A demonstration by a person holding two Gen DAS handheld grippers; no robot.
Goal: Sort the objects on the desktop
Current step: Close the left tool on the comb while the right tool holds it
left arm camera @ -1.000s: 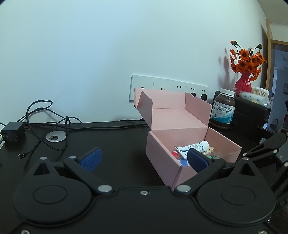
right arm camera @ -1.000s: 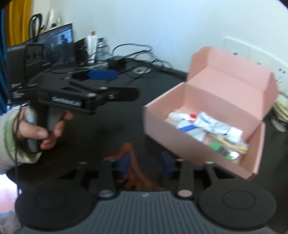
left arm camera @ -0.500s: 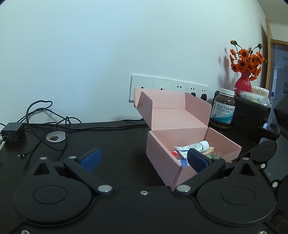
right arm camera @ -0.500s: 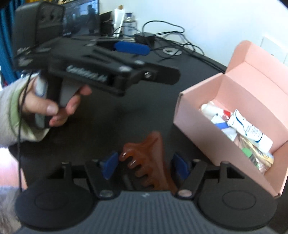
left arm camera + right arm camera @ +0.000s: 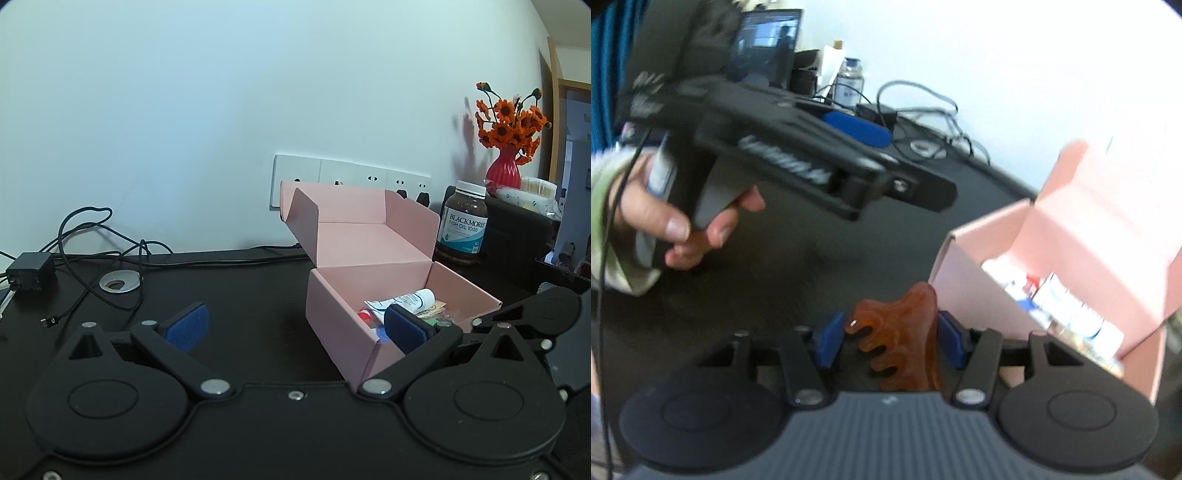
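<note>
My right gripper (image 5: 888, 341) closing around brown comb (image 5: 901, 343) (right pad touching), bound for pink box (image 5: 964, 273); left gripper (image 5: 295, 326) open, empty, waiting.

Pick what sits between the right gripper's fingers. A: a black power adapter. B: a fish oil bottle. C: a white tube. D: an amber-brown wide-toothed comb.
D: the right wrist view shows the amber-brown wide-toothed comb between the right gripper pads as its jaws are closing, beside the open pink box.
</note>
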